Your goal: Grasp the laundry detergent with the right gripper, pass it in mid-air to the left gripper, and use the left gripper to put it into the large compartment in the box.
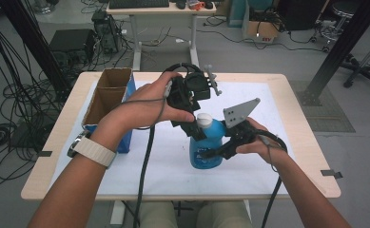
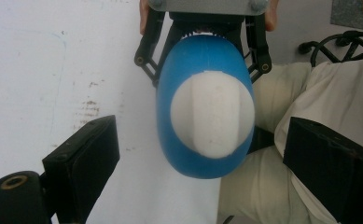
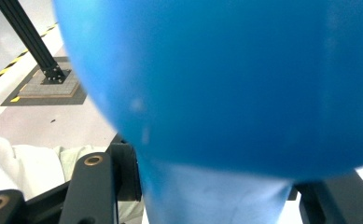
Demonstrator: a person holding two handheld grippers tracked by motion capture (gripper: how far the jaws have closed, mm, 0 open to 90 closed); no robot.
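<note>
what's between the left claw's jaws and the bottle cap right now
Only open air. In the left gripper view the left claw stands open above the white cap of the blue bottle, both jaws clear of it.

No legible text anywhere (labels too blurred)

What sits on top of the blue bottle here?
A white cap tops the blue bottle, with the open left gripper poised above it, fingers either side and apart. The bottle's neck under the cap is hidden.
</note>
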